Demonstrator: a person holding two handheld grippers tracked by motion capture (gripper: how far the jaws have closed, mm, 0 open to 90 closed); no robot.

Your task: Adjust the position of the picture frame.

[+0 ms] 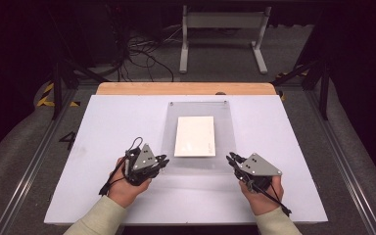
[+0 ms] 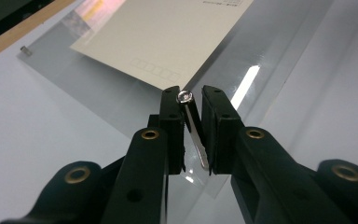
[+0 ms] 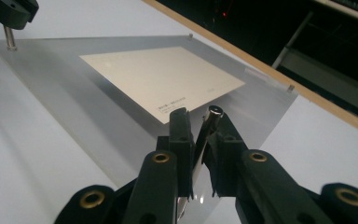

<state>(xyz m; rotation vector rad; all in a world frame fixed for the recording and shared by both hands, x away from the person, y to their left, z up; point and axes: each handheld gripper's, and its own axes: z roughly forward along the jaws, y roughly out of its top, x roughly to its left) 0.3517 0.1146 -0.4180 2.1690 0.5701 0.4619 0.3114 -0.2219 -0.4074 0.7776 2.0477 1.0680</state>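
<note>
1. High view: the left gripper (image 1: 162,161) and right gripper (image 1: 231,157) sit at the near corners of a clear sheet (image 1: 199,166) on the white table (image 1: 117,122). A card (image 1: 195,136) lies flat under or on the sheet, mid-table. Two small posts show at the sheet's far corners; the near corners are hidden by the grippers.

2. Left gripper view: the jaws stand narrow, clamped on a small metal pin (image 2: 192,126) with a round head, held upright-ish over the sheet's (image 2: 121,100) near corner. The card (image 2: 168,37) is just beyond. One far post (image 2: 25,50) is visible at the sheet's corner.

3. Right gripper view: the jaws are also narrow, gripping a second pin (image 3: 208,130), tilted, over the sheet's (image 3: 65,93) near edge. The left gripper (image 3: 9,21) shows at top left, its pin touching down at the opposite corner. Card (image 3: 163,79) is centred on the sheet.

4. Step, as judged: fitting the near-corner pins to fix the sheet over the card.

5. Next move likely needs each pin squared upright, lined up with its corner hole, and pressed straight down; the right pin's tilt needs correcting first.
</note>
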